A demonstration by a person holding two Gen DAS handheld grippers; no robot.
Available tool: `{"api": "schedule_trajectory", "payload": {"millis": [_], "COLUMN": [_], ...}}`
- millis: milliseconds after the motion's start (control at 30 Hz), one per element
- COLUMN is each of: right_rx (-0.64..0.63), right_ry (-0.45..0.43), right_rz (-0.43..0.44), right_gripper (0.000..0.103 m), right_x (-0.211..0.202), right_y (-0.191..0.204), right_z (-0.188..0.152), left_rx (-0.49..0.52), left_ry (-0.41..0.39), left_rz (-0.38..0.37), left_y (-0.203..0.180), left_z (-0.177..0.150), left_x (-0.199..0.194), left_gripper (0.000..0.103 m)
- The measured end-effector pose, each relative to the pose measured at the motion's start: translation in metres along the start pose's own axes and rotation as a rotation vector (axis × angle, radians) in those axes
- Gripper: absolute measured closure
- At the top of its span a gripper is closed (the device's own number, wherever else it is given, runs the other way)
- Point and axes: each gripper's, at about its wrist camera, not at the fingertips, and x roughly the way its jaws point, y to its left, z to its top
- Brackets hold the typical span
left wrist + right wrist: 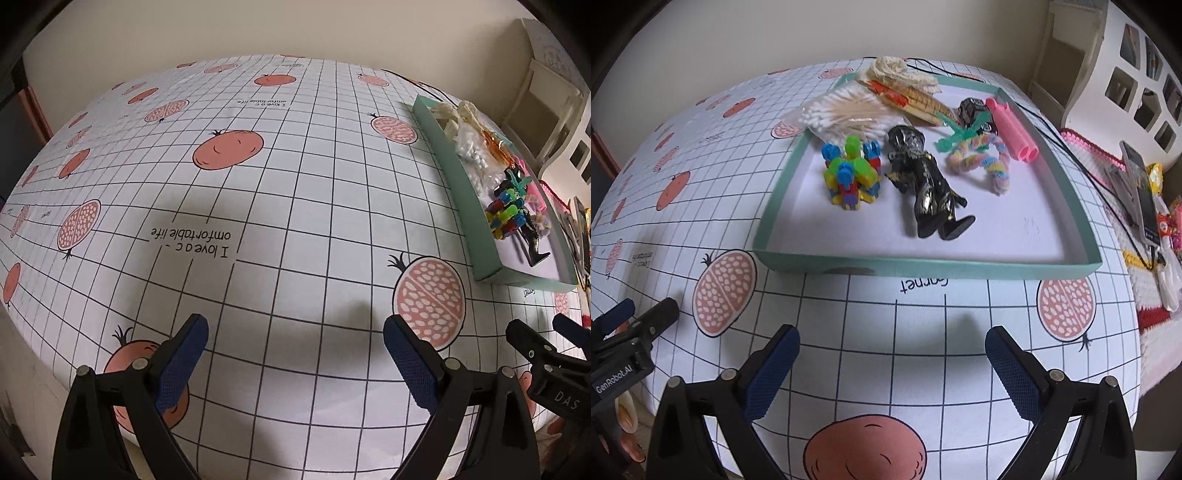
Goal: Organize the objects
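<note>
A shallow green tray (923,266) lies on the checked tablecloth ahead of my right gripper (892,349), which is open and holds nothing. Inside lie a black figurine (925,184), a cluster of bright plastic blocks (851,173), a bag of cotton swabs (838,112), a pink tube (1012,129), a pastel fuzzy wire (982,162) and cream string (890,70). In the left wrist view the same tray (469,195) sits far right with the figurine (532,236) and blocks (504,216). My left gripper (295,343) is open over bare cloth, empty.
The cloth (258,206) carries pomegranate prints and covers the table. Right of the tray lie a phone (1143,192), a black cable (1082,162) and a pink knitted mat (1097,155). A white shelf unit (1126,70) stands at the far right. The other gripper's tip (535,347) shows beside mine.
</note>
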Motion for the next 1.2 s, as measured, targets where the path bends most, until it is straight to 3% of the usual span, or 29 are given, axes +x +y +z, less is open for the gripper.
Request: {"api": "schedule_trajectory", "payload": {"millis": [1067,1200], "right_rx": [0.027,0.027], "right_ry": [-0.065,-0.071], "right_rz": [-0.009,-0.011], "right_gripper": [0.000,0.000], "right_x": [0.004,0.004], "right_y": [-0.003,-0.003], "right_z": [-0.010,-0.010], "left_rx": [0.001,-0.009], "left_ry": [-0.056,-0.054], "left_rz": [0.041,0.047], "left_y": [-0.004,-0.003], "left_z": [-0.005,-0.006], "left_x": [0.003,0.005], "left_gripper": [0.006,0.000]}}
